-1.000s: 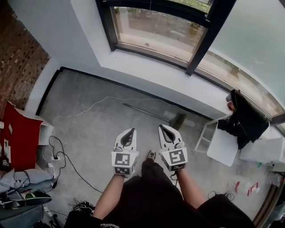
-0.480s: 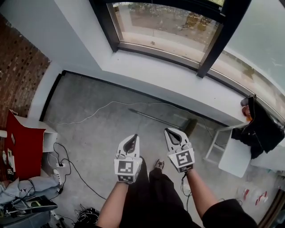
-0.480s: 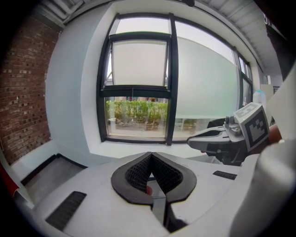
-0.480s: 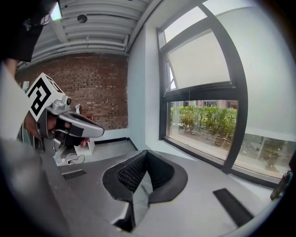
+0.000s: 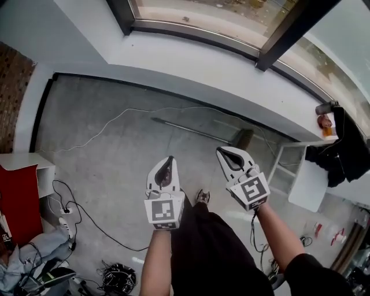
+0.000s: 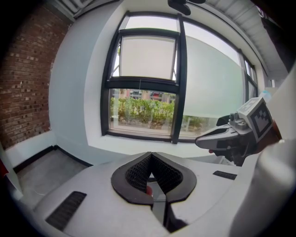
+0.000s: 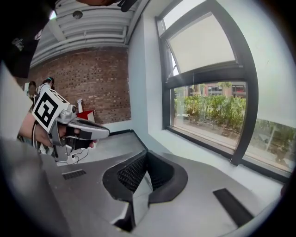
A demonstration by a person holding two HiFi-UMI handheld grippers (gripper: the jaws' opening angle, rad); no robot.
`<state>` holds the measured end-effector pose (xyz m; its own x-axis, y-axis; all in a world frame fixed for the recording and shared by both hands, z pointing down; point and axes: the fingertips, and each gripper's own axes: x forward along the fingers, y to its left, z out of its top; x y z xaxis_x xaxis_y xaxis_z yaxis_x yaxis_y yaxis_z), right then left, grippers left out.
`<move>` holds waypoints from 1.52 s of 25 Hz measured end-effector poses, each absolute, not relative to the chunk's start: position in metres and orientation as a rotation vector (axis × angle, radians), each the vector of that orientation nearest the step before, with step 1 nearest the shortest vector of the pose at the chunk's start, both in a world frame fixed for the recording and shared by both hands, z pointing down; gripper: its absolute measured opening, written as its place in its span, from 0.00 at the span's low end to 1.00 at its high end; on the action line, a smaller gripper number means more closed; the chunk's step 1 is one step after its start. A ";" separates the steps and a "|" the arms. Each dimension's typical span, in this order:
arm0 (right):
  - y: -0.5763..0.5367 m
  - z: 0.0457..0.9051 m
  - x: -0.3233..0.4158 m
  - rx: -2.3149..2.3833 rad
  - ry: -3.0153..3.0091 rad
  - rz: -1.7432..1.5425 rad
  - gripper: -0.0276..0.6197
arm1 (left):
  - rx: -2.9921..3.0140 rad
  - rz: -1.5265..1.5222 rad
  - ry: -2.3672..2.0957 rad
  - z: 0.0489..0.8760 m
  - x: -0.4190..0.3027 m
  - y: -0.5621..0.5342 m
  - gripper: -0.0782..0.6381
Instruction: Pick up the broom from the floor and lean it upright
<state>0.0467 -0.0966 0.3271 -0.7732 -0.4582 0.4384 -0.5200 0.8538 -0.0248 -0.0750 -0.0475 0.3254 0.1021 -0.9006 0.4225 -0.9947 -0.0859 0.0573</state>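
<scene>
Broom (image 5: pixel 193 131): flat on floor (image 5: pixel 115 156), near its far edge below the window (image 5: pixel 191 10), head seemingly rightward. Left tongs (image 5: pixel 168 160): closed, empty, above floor. Right tongs (image 5: pixel 222 151): closed, empty, apart from broom.

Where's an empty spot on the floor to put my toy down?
The big bare patch of floor between the white cable, the broom and the left gripper. The corner above the cable is free too. It's crowded at lower left by the red box and cord pile, and right by the white chair.
</scene>
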 end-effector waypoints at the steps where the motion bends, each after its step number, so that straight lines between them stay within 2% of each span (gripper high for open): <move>1: -0.099 0.337 0.048 0.718 -2.588 0.234 0.05 | 2.052 0.399 -1.876 0.335 -0.078 -0.049 0.12; 22: -0.122 0.549 -0.028 0.465 -2.481 0.247 0.05 | 1.899 0.420 -1.842 0.542 -0.096 -0.071 0.12; 38: -0.154 0.708 -0.094 0.409 -2.391 0.170 0.05 | 1.882 0.474 -1.723 0.665 -0.156 -0.098 0.12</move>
